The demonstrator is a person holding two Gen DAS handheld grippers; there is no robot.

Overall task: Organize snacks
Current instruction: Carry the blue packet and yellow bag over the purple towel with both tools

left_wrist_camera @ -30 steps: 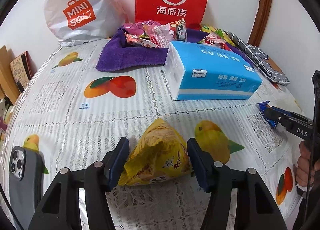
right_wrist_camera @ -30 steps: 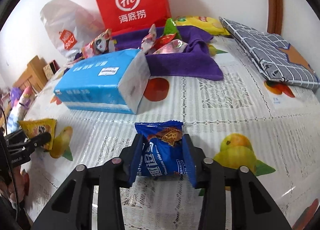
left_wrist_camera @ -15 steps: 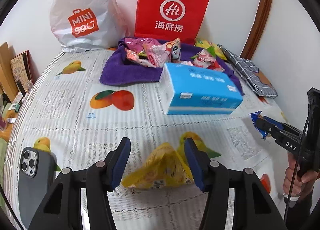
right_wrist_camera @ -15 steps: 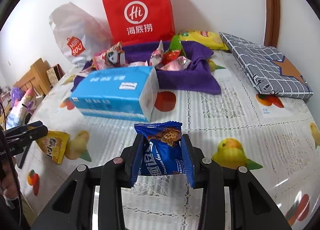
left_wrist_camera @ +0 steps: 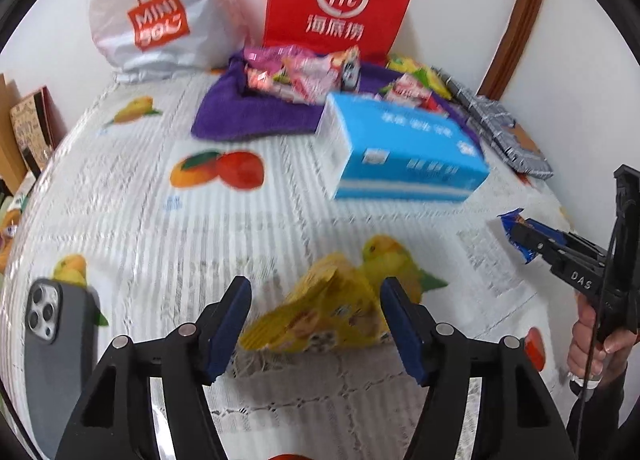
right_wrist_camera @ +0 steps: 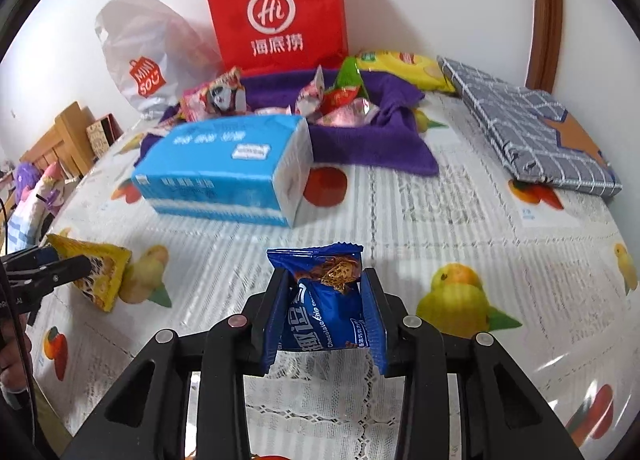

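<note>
Desk with fruit-print cloth; far end, purple towel heaped with snack packets, red paper bag behind it. Blue tissue pack lies between the towel and both grippers.

Right gripper: jaws narrow, clamped on blue cookie packet, held upright, clear of the desk.

Left gripper: jaws fairly wide, flanking yellow snack bag; right view suggests it is pinched and lifted, contact blurred.

Towel pile lies straight ahead, past the tissue pack; right gripper looks nearer.
</note>
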